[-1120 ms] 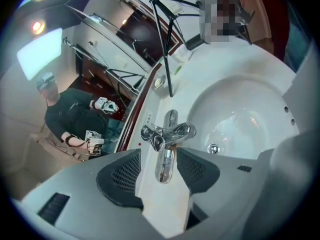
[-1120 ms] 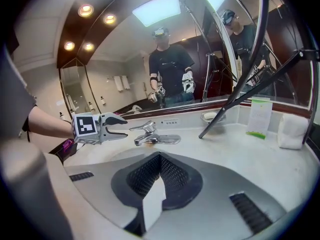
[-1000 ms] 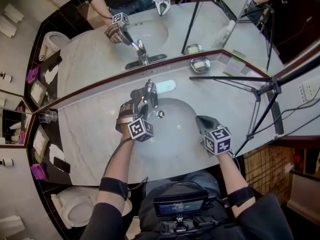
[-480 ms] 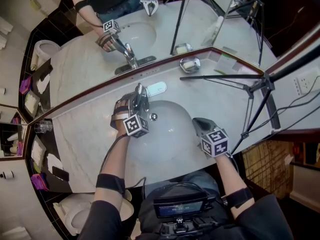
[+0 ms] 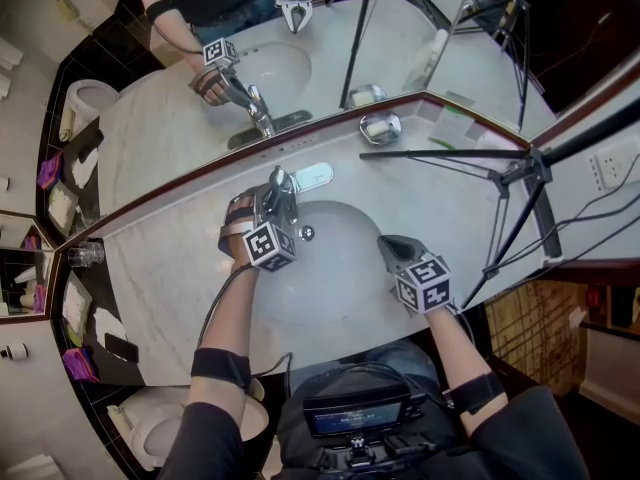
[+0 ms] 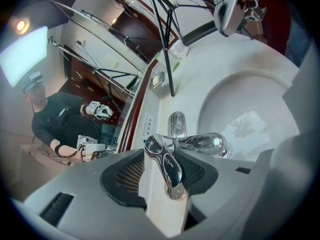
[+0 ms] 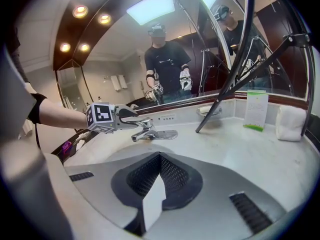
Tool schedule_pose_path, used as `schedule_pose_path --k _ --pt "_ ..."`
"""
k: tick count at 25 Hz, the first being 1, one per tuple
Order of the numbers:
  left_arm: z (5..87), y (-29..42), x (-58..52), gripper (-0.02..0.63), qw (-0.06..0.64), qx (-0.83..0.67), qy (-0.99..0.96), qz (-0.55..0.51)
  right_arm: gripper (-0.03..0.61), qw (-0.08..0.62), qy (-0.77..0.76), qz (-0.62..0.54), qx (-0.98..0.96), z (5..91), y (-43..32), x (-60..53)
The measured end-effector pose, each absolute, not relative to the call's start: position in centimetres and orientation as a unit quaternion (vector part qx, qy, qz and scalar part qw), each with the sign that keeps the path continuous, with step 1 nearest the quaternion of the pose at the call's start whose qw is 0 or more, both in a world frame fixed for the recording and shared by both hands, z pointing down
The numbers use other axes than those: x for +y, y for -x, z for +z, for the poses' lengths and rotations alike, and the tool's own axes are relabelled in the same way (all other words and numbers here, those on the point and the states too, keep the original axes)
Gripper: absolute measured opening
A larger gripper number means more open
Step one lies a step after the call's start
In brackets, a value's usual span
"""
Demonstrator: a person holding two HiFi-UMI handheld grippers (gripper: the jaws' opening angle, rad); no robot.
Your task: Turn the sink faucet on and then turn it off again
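left gripper [image 5: 268,206] nearer; narrower round handle [image 6: 167,164]

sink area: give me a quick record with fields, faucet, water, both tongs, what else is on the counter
faucet: chrome single-lever faucet at the back of the white oval basin
water: no stream visible; wet patches in the basin
left tongs: jaws apart, just been closing, the faucet's lever between them
right tongs: shut, empty, at the basin's right edge
counter: white marble counter; silver soap dish; black tripod
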State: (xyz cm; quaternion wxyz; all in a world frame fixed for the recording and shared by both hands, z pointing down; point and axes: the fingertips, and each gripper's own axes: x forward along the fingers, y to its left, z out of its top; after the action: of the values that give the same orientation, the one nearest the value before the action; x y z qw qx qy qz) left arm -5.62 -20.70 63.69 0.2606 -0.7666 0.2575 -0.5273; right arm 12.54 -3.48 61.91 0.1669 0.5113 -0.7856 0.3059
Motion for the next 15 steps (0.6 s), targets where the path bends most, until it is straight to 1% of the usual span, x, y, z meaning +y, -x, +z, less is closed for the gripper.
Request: schedule_pose_path --k 4,8,15 --pt "62.9 5.3 -21.8 0.173 0.263 0.255 0.770 -0.522 0.018 0.167 -0.507 0.304 -0.789 61.8 -12.1 -3.7" --pt "63.3 5.0 -22.3 0.175 0.265 0.211 0.777 -0.531 0.018 0.165 -0.506 0.304 -0.790 61.6 -11.9 -3.8" --pt "63.3 4.5 -22.8 0.175 0.246 0.177 0.785 -0.541 0.018 0.163 -0.504 0.304 -0.792 61.6 -11.7 -3.9"
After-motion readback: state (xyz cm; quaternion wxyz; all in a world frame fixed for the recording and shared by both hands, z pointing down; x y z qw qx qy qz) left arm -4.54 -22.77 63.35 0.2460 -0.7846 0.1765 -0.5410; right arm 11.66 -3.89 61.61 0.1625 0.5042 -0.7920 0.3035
